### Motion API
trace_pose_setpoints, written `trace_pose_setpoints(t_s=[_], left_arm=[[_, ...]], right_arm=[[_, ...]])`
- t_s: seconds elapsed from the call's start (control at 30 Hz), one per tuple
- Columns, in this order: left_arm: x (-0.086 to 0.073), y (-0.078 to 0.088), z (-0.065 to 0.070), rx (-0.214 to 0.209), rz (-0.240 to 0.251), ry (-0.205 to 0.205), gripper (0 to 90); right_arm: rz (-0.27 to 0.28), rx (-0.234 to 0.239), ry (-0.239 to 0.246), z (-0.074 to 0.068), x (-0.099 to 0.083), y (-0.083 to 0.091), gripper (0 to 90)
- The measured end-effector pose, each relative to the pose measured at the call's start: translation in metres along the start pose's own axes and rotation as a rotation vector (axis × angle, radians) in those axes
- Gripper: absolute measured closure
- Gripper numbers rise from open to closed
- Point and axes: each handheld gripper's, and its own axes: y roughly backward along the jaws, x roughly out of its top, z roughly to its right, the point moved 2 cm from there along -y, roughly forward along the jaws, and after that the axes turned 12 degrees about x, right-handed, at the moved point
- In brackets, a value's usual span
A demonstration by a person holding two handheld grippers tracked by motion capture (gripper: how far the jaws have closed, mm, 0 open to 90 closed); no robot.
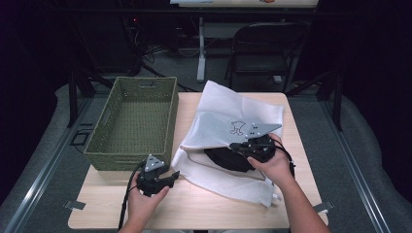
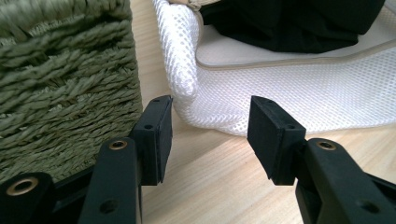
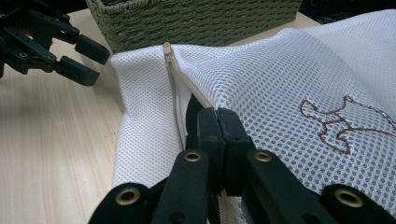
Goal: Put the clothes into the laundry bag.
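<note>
1. The right claw [image 3: 218, 122] is clamped shut on the upper edge of the white mesh laundry bag [image 1: 228, 116], holding its zippered mouth open over the black garment [image 1: 228, 159] inside — keep that lift steady.
2. The left claw [image 2: 210, 135], half open and empty, should take the bag's near corner squarely.
3. Pale wooden table [image 1: 194, 208]; green woven basket [image 1: 133, 121] at left; dark room with a folding chair [image 1: 262, 48] behind.
</note>
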Motion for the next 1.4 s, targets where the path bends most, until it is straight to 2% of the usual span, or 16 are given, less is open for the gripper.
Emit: trace_pose_setpoints(t_s=[0.03,0.2,0.27,0.33,0.4,0.53,0.77,0.9,1.1,1.23,1.33,1.4], left_arm=[[0.000,-0.001,0.001,-0.003,0.006,0.000,50.7],[0.004,-0.011,0.003,0.041,0.001,-0.013,56.0],[0.004,-0.013,0.004,0.049,0.006,-0.013,62.3],[0.004,-0.014,0.004,0.063,0.016,-0.019,72.8],[0.005,-0.014,0.002,0.055,0.013,-0.020,79.3],[0.004,-0.008,0.002,0.008,0.005,-0.028,82.9],[-0.001,0.005,0.012,-0.090,-0.013,-0.051,83.4],[-0.005,0.011,0.016,-0.103,-0.020,-0.068,83.2],[-0.017,0.019,0.022,-0.153,-0.044,-0.056,83.3],[-0.026,0.021,0.028,-0.165,-0.075,-0.081,83.3],[-0.033,0.021,0.031,-0.179,-0.090,-0.064,83.3],[-0.036,0.022,0.033,-0.184,-0.099,-0.068,83.1]], right_arm=[[-0.001,0.001,-0.001,0.000,0.000,0.000,89.3],[0.000,-0.001,-0.005,0.001,-0.002,0.001,89.3],[0.001,-0.004,-0.002,0.001,-0.003,0.003,89.3],[0.002,-0.006,-0.004,0.001,-0.003,0.003,89.3],[0.002,-0.006,-0.005,0.001,-0.003,0.003,89.3],[-0.004,-0.011,-0.003,0.000,-0.003,0.003,89.3],[-0.021,-0.011,-0.007,-0.005,-0.013,0.002,89.2],[-0.030,-0.009,-0.021,-0.007,-0.022,0.001,89.1],[-0.037,-0.022,-0.026,-0.015,-0.033,0.003,89.1],[-0.031,-0.023,-0.036,-0.023,-0.044,0.002,88.9],[-0.043,-0.021,-0.038,-0.028,-0.054,0.000,88.7],[-0.049,-0.025,-0.047,-0.029,-0.060,-0.001,88.6]])
